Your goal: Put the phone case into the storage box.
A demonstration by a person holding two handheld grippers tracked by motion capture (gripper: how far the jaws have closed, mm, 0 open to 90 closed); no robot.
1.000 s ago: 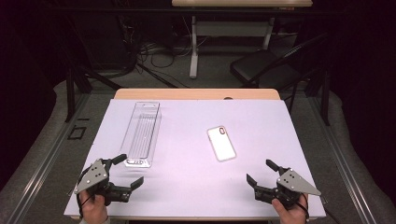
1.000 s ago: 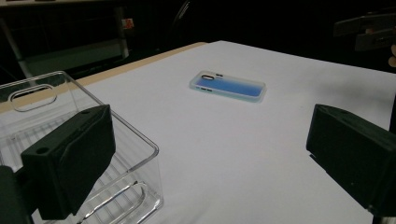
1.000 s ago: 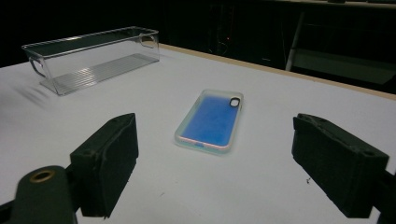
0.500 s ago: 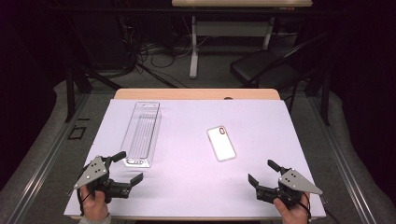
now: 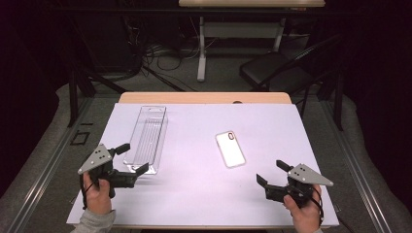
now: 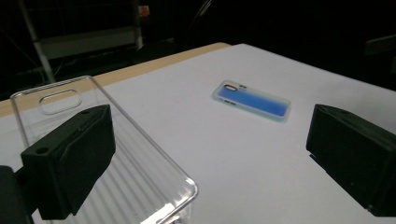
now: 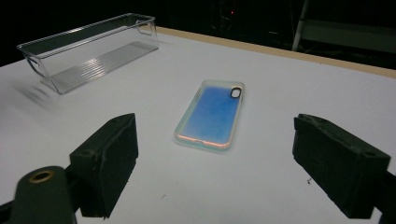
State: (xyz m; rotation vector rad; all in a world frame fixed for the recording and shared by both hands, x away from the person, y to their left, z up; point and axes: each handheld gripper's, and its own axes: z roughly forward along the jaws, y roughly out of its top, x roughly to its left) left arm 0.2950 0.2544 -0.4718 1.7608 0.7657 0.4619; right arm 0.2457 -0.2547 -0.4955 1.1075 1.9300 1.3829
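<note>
Lying flat mid-desk [image 5: 194, 194], phone case [image 5: 230, 148] sits well right of clear bin [image 5: 147, 138], left gripper [image 5: 127, 159] at bin's near end, right gripper [image 5: 272, 173] near case, both with fingers apart, holding nothing.

- A clear plastic bin [image 5: 147, 138], long and narrow, stands upright and empty on the left half of the desk [image 5: 194, 194], which wears a white cover. Its floor is ribbed, each end wall has a slot handle, and its length runs away from the person.
- A phone case [image 5: 230, 148] lies flat near the middle of the desk, well apart from the bin. It is translucent with a blue sheen, and its camera cutout sits at the far end.
</note>
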